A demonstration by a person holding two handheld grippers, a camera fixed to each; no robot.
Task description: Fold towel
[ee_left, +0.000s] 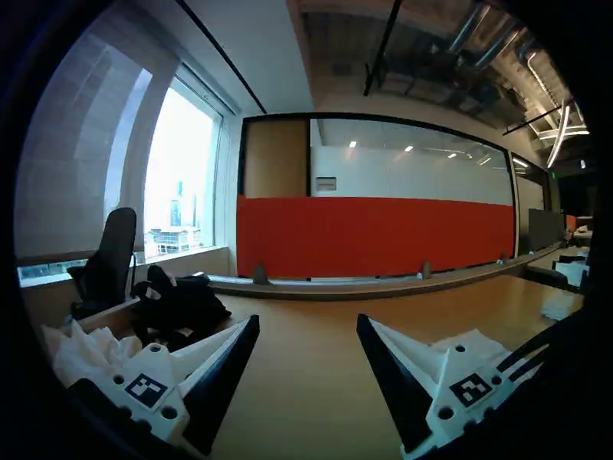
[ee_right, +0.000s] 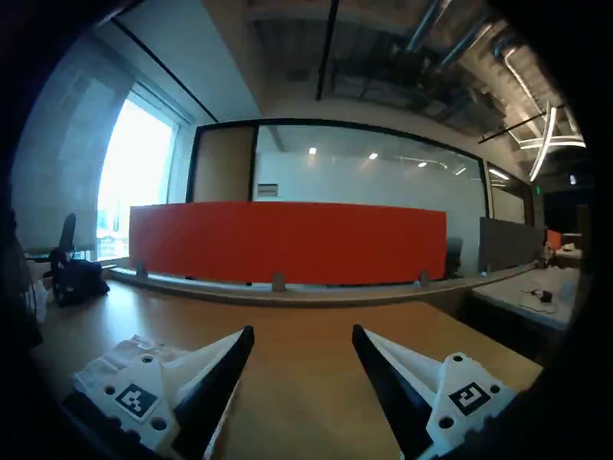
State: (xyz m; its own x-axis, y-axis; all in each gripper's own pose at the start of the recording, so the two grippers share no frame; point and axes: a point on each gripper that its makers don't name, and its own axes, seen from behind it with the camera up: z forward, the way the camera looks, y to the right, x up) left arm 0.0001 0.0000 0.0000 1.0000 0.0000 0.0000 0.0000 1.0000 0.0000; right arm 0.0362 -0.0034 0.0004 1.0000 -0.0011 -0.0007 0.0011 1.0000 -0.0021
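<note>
Left gripper [ee_left: 306,319]: jaws spread wide, nothing between the fingers. I read bare wooden tabletop [ee_left: 306,383] in the gap.

Towel [ee_left: 73,354]: white, crumpled, at the lower left of the left gripper view, just behind the left-hand finger. It is not gripped. A second patch of white cloth [ee_left: 481,341] lies behind the right-hand finger, at the lower right. I cannot tell whether it belongs to the same towel.

Surroundings, left gripper view: a black bag [ee_left: 180,303] sits on the table just beyond the towel, with a black office chair [ee_left: 107,261] to its left under the window [ee_left: 180,184]. An orange partition [ee_left: 375,234] spans the middle of the frame.

Right gripper [ee_right: 303,330]: jaws also wide apart and empty – tabletop between the fingers, orange partition beyond them.
</note>
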